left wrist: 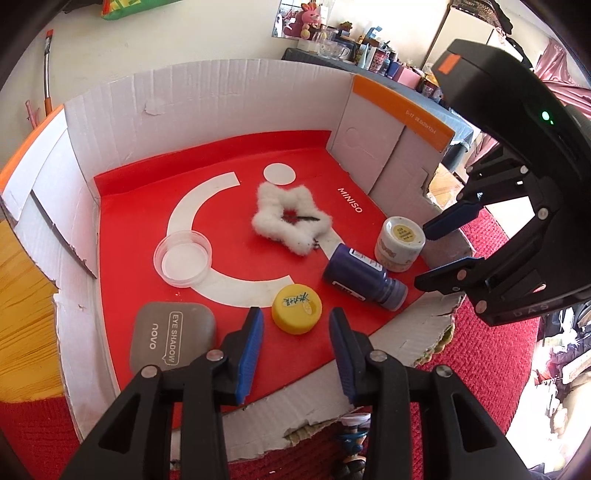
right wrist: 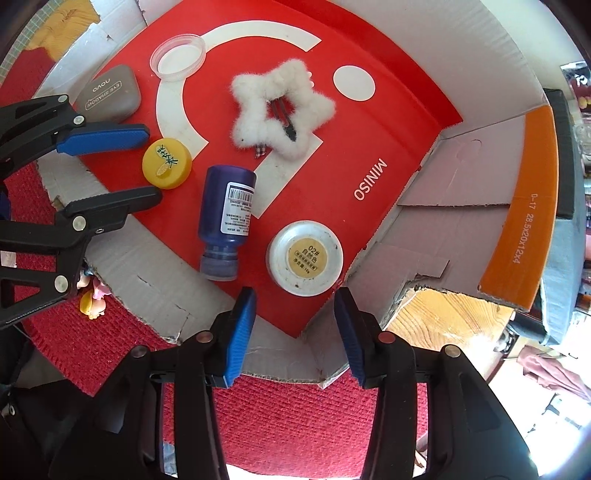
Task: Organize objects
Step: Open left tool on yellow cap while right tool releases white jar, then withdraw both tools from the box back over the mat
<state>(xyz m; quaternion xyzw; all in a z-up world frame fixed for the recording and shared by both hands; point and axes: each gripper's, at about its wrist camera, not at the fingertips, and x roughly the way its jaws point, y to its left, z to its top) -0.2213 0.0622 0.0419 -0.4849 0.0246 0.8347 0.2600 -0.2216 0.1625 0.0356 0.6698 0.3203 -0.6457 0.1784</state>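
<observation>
Red liner [left wrist: 140, 229] of the cardboard box [left wrist: 207, 96] carries a yellow cap [left wrist: 296, 309], purple bottle [left wrist: 360, 275], white jar [left wrist: 399, 243] and fluffy star clip [left wrist: 290, 218]. Left gripper [left wrist: 295, 354] hangs spread above the cap; right gripper [right wrist: 293, 332] spread beside the jar, both empty.

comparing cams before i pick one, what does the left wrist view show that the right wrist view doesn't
Only the left wrist view shows the box's back wall, the cluttered shelf and the pink plush. Only the right wrist view shows the jar's label head-on and the size print on the orange flap. Both show the star clip, purple bottle, yellow cap, clear lid, eye shadow case, and both grippers, left and right, open and empty.
</observation>
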